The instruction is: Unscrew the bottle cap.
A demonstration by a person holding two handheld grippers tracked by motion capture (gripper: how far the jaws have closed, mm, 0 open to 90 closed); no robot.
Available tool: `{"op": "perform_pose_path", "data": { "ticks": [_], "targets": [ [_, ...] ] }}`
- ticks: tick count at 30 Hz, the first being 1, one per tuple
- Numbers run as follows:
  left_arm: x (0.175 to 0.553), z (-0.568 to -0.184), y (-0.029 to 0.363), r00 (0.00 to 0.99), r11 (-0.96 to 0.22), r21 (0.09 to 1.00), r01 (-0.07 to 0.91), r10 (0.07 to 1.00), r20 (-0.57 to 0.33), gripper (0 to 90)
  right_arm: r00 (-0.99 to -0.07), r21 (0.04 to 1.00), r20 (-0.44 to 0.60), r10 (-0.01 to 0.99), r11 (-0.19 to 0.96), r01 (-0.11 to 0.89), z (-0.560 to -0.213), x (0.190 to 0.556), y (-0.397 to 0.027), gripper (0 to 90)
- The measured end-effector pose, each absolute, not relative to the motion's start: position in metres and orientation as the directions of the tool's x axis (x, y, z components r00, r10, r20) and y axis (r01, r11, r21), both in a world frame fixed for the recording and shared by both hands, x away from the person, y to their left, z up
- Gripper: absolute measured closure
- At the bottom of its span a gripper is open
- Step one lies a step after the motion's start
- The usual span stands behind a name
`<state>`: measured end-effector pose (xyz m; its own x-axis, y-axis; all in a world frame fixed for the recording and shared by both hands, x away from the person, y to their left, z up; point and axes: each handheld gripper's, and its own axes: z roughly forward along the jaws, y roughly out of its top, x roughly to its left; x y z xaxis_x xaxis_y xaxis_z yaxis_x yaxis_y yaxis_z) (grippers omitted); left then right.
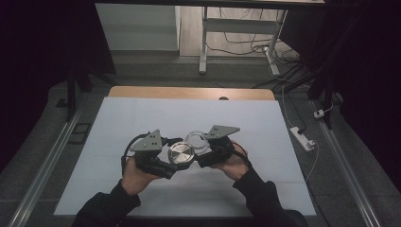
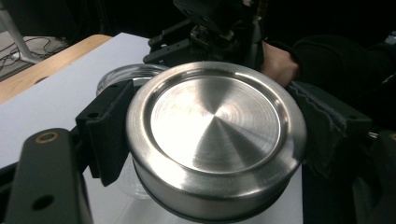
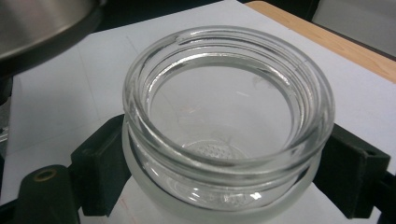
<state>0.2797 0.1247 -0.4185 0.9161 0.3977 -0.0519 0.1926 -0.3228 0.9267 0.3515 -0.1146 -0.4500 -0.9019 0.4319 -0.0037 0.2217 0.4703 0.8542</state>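
Note:
A round brushed-steel lid [image 2: 215, 135] sits between the black jaws of my left gripper [image 2: 219, 140], which is shut on its rim. In the high view the lid [image 1: 181, 153] is held just left of a clear glass jar [image 1: 197, 141], above the white mat. My right gripper [image 3: 229, 172] is shut on the open, empty jar [image 3: 229, 121], its pads pressing both sides below the threaded neck. The lid's edge [image 3: 42, 23] shows at the top left of the right gripper view. In the high view the left gripper [image 1: 176, 161] and the right gripper [image 1: 204, 150] face each other closely.
A white mat [image 1: 142, 123] covers the wooden table [image 1: 189, 92]. A white power strip [image 1: 302, 137] lies on the floor to the right. A desk frame and cables [image 1: 246, 42] stand beyond the table. Dark curtains flank both sides.

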Motion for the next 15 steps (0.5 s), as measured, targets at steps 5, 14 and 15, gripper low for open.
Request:
{"op": "perform_pose_path", "data": {
  "ticks": [5, 14, 15],
  "targets": [
    [0.276, -0.422, 0.123, 0.918, -0.33, 0.924, 0.193, 0.394, -0.051, 20.3, -0.899, 0.855, -0.002, 0.438, 0.467, 0.226, -0.449, 0.354, -0.116, 14.5],
    [0.269, -0.431, 0.121, 0.923, -0.346, 0.919, 0.191, 0.383, -0.048, 20.3, -0.893, 0.855, 0.0, 0.449, 0.463, 0.233, -0.448, 0.36, -0.114, 14.5],
    [0.269, -0.432, 0.12, 0.923, -0.347, 0.919, 0.188, 0.383, -0.045, 20.3, -0.892, 0.855, 0.0, 0.452, 0.462, 0.234, -0.448, 0.361, -0.114, 14.5]
  ]
}}
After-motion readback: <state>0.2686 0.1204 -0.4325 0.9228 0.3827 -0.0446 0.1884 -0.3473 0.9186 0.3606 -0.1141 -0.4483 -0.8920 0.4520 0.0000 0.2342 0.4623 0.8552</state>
